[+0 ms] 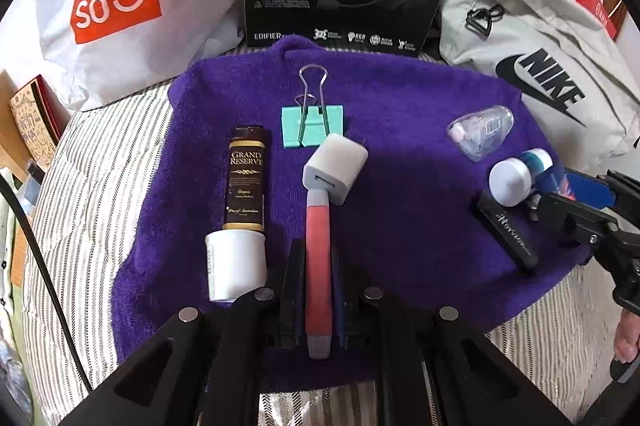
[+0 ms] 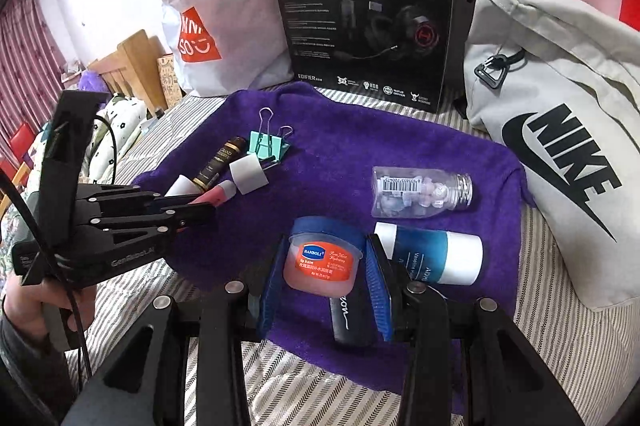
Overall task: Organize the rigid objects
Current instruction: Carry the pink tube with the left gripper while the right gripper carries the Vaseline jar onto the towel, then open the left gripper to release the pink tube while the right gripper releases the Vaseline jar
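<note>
Left tool (image 1: 318,266) clamped on one red-handled foam applicator (image 1: 320,226), held over the purple towel (image 1: 400,97) on the bed. Right tool (image 2: 324,290) clamped on one lip balm jar (image 2: 322,262), blue lid, above the towel's near edge. Lying on the towel: one teal binder clip (image 1: 312,125), one Grand Reserve tube (image 1: 245,181), one clear bottle (image 2: 420,191), one blue-and-white tube (image 2: 432,252), one black case (image 1: 508,230).
</note>
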A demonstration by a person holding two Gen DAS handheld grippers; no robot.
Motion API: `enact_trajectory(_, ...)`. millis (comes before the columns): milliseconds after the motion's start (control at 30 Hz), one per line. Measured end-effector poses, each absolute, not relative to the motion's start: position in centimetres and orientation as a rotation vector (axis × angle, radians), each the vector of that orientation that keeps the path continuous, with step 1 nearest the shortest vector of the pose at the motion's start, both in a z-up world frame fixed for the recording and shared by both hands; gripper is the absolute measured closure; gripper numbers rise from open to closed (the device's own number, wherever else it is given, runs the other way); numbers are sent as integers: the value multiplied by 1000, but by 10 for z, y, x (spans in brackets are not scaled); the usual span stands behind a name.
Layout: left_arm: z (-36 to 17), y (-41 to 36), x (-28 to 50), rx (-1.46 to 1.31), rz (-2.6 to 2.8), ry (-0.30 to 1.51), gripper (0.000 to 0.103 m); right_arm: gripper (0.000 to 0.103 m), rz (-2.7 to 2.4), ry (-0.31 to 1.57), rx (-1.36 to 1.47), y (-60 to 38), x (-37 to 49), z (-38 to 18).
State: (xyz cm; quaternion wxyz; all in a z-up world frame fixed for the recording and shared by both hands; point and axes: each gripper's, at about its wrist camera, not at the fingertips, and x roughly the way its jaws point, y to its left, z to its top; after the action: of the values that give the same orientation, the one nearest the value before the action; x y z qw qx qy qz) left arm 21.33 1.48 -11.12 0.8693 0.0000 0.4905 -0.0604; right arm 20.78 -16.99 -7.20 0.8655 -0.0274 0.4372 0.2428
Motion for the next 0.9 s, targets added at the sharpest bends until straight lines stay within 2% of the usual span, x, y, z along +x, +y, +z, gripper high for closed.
enact_trajectory(267,-112,10,215,32,-121,1029,90,64,510,933,-45,-174,212,-80)
enact_trajectory(333,-112,9,213,31,-124,1030,88,64,511,933,-49,-173,211,-80)
enact_trajectory(533,-106,8,202,30,-132,1023,66,64,506,932,-58,-174,209,-79)
enact_trajectory(600,-101,10,198,8,-142,999,44,64,499,930,-59,-177,207,-77)
enact_trajectory(900,-66,31,171,-19,-114,907,42,64,463,937,-81,-184,211,-70)
